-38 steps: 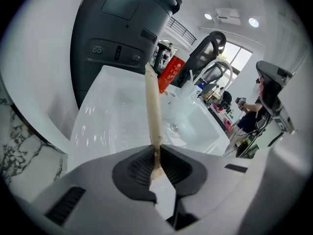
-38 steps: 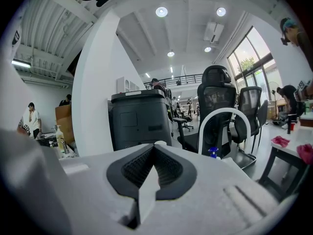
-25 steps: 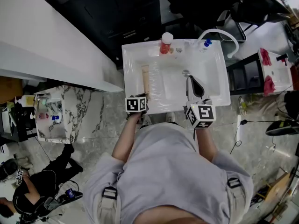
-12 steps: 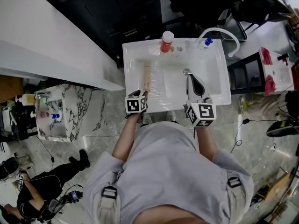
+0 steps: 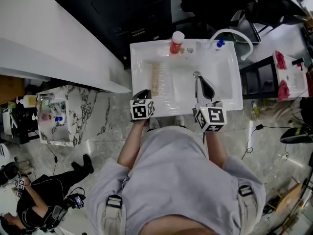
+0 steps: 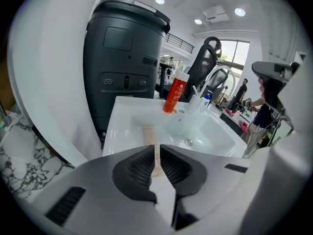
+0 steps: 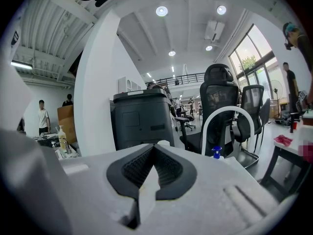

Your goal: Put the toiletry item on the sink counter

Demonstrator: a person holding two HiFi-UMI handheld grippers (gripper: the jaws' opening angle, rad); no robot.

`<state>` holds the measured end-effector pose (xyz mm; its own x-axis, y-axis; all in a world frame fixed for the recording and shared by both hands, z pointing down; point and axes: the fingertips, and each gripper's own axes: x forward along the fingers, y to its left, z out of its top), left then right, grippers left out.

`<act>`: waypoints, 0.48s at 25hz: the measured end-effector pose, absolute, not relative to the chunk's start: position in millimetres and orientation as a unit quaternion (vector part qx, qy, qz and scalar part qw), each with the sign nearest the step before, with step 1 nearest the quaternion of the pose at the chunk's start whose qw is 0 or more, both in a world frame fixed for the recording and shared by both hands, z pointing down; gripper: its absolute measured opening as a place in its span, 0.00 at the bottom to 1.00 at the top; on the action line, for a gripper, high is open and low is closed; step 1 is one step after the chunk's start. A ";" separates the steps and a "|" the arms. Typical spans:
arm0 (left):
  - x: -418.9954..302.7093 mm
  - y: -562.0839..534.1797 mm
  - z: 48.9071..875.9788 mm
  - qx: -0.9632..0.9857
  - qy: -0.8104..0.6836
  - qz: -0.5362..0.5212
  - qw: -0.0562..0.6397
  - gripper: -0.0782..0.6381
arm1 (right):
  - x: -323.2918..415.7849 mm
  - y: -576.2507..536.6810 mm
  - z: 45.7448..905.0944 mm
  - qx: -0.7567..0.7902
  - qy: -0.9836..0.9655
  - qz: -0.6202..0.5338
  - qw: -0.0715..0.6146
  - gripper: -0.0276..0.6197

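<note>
Left gripper (image 6: pixel 156 150): matt grey moulded plastic, with dark ribbed pads (image 6: pixel 139 168) of rubbery look; jaws just closed almost together, nothing between. Just ahead of the claw: sink counter (image 5: pixel 139 58), glossy white, smooth, ceramic-like, with bright highlights. On it, straight ahead: toiletry tube (image 5: pixel 155 80), matt beige. Farther ahead: red bottle (image 5: pixel 175 44), glossy translucent plastic, white cap. Beyond that: bin (image 6: pixel 124 67), dark satin plastic. Below and left of the claw: floor (image 5: pixel 105 116), polished veined marble. Behind the claw: shirt (image 5: pixel 171 180), soft grey cloth.
</note>
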<state>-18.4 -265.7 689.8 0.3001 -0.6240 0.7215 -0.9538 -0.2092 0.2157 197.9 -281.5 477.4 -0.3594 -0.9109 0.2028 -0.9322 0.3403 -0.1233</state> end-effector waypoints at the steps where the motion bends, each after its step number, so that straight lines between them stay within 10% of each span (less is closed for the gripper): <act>1: -19.5 -267.1 686.3 0.736 -0.541 0.245 0.325 0.15 | 197.6 -281.5 477.3 0.563 -0.818 0.109 0.049 0.05; 12: -26.0 -282.0 643.1 0.744 -0.575 0.197 0.278 0.12 | 195.7 -283.5 475.7 0.558 -0.821 0.106 0.050 0.05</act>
<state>-26.0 -282.0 643.1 0.2606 -0.7458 0.6131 -0.9651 -0.1843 0.1861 195.7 -283.5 475.7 -0.3713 -0.9066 0.2006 -0.9278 0.3537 -0.1190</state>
